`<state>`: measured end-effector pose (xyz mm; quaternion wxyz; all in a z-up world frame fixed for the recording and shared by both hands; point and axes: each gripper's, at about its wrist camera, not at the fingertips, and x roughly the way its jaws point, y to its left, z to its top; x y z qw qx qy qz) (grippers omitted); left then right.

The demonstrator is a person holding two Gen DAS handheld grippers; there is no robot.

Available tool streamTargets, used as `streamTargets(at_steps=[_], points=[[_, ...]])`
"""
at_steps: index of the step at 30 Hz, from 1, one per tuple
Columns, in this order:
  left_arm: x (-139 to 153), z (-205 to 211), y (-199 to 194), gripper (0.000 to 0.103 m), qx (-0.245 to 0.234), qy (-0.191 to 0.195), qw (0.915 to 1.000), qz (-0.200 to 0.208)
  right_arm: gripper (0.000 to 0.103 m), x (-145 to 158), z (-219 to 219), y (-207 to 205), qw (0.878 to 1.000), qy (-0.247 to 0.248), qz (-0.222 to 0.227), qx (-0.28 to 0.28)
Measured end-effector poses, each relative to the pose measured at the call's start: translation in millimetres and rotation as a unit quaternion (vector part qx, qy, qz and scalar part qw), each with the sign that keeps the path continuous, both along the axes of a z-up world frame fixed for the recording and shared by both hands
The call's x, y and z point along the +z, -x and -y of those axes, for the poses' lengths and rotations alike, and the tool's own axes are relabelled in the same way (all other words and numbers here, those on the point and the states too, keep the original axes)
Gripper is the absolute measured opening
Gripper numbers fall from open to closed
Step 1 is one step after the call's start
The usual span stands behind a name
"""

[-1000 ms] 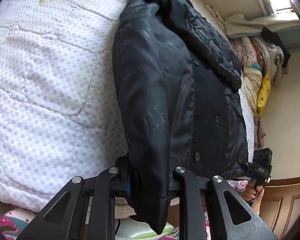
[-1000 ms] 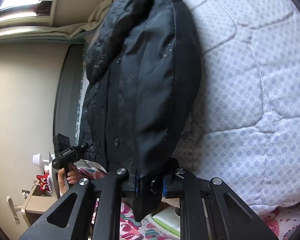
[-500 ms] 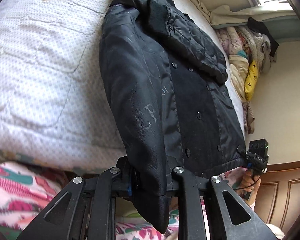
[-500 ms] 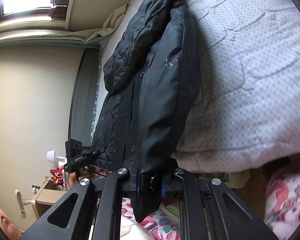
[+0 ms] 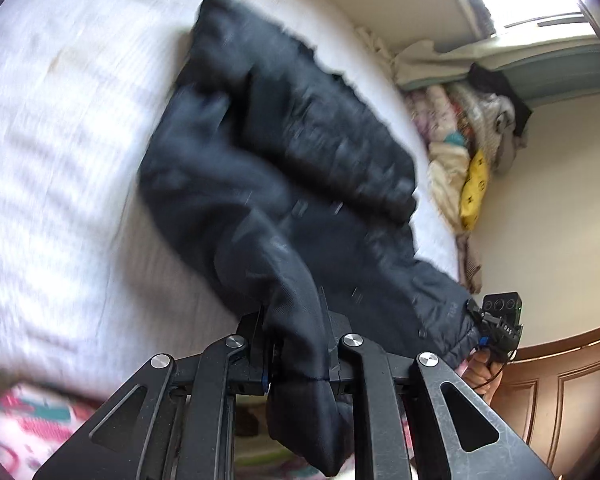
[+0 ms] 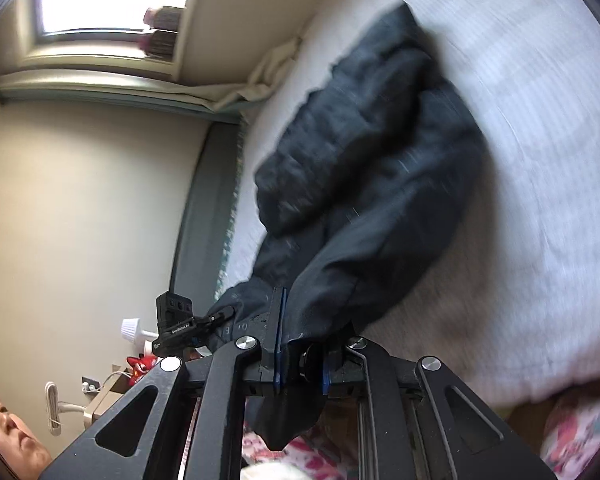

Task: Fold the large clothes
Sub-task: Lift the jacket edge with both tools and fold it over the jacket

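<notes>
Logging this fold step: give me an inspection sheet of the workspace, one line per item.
Surface: white quilted bed, blurred.
Job's things: black jacket, far part lying on the bed, near hem raised off it.
Clutter: pile of clothes at the bed's far side.
Grippers: left gripper shut on the jacket's hem; right gripper shut on the hem at the other corner.
Cables: white cord at a wall socket, away from the bed.
Surroundings: window, beige wall, wooden panelling, small white lamp.
</notes>
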<state>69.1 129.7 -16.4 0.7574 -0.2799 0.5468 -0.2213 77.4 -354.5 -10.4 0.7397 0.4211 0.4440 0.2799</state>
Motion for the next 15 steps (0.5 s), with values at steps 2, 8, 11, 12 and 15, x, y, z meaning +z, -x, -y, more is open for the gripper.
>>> streamTargets(at_steps=[2, 8, 11, 12, 15], points=[[14, 3, -17, 0.018, 0.002, 0.007, 0.9998, 0.018, 0.009, 10, 0, -17, 1.0, 0.006, 0.013, -0.004], [49, 13, -80, 0.018, 0.025, 0.04, 0.9969, 0.064, 0.009, 34, 3, -86, 0.999, 0.018, 0.038, -0.035], [53, 15, -114, 0.018, 0.046, 0.038, 0.9954, 0.075, 0.009, 38, 3, -123, 0.997, 0.034, 0.038, -0.05], [52, 16, -127, 0.018, 0.055, 0.036, 0.995, 0.075, 0.009, 38, 4, -133, 0.997, 0.04, 0.036, -0.055], [39, 16, -156, 0.018, 0.073, 0.035, 0.9946, 0.064, 0.009, 32, 9, -164, 0.996, 0.045, 0.023, -0.072]])
